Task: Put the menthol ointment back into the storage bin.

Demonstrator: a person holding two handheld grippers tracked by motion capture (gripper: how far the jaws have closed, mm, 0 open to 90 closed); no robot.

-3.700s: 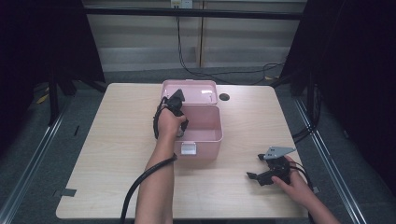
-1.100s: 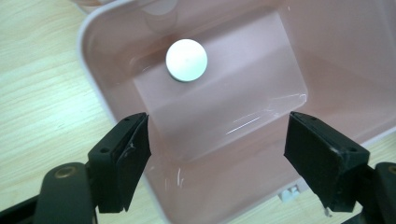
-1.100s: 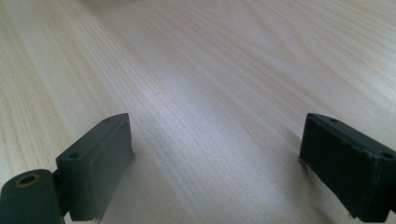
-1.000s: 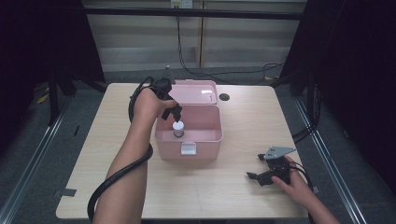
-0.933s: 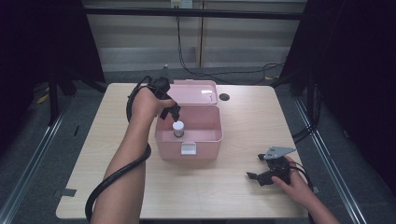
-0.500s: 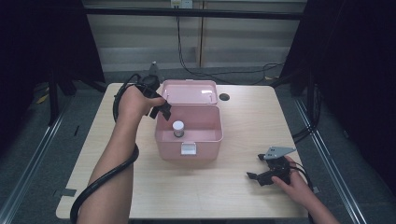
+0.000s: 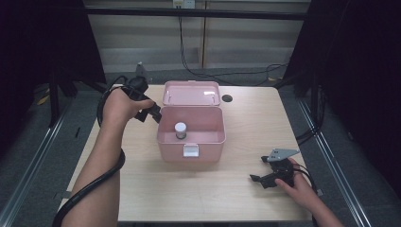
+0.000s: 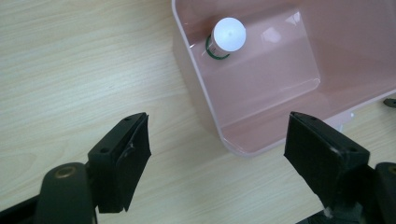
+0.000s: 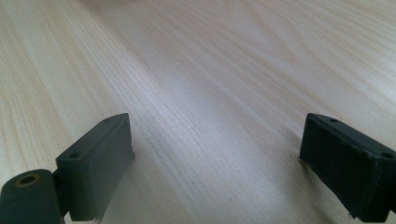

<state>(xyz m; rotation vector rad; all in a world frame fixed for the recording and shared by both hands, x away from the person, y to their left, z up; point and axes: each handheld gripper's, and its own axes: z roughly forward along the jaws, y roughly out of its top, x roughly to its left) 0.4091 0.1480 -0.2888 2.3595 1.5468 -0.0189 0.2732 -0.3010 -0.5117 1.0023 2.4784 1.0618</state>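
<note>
Left gripper (image 8: 217,158) jaws spread, empty, poised over pale wooden table (image 8: 70,70). Just ahead: corner of open pink plastic box (image 8: 243,140); careless swing risked knocking it. Beyond, inside box: small white-capped bottle (image 8: 227,37), upright, could topple. Right gripper (image 9: 219,172) spread, empty, resting on table.

The bottle (image 7: 180,130) in the pink box (image 7: 191,150) is too small in the high view to read; in the left gripper view its cap hides most of its body and the label can't be made out. That view's top and right edges cut the box off. The right gripper (image 7: 259,179) is half covered by the hand (image 7: 298,185).
</note>
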